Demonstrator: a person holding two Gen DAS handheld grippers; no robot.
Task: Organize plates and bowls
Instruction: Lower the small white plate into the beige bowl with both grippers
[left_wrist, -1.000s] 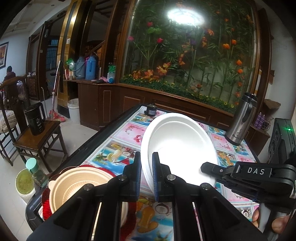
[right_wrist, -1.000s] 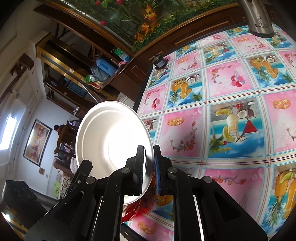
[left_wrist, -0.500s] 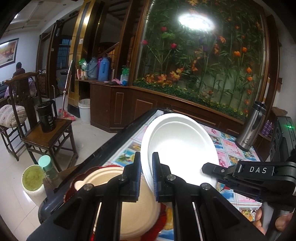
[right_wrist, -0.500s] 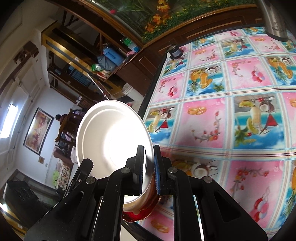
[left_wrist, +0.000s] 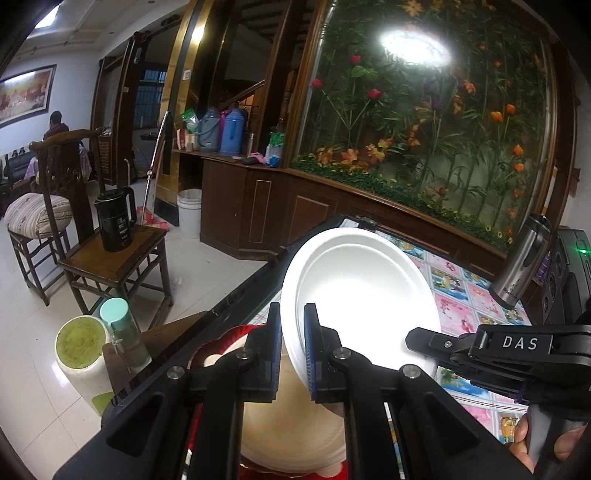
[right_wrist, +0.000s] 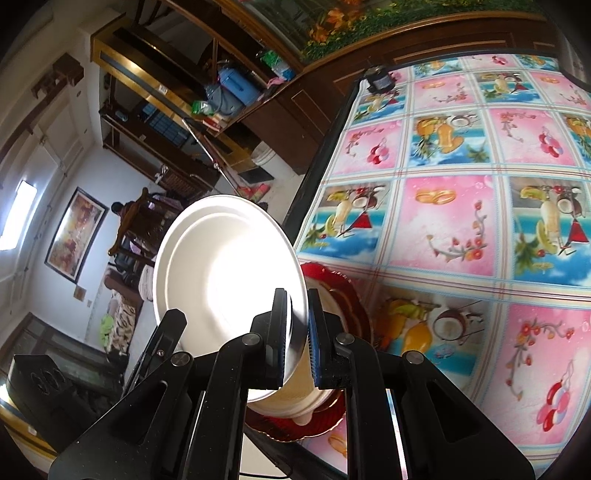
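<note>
Left gripper (left_wrist: 292, 347) and right gripper (right_wrist: 296, 338) each clamp the tilted white plate's (left_wrist: 360, 288) rim above the tan bowl (left_wrist: 291, 435).

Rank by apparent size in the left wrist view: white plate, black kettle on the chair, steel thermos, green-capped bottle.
1. White plate, inflated by nearness to the camera.
2-3. Steel thermos and black kettle look alike.
4. Green-capped bottle, marginally smaller.

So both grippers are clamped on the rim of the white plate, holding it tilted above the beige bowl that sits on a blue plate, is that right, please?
Nearly. The left gripper and right gripper do pinch the white plate, tilted above the beige bowl. But the plate under that bowl is red, not blue: the right wrist view shows the red plate clearly.
</note>
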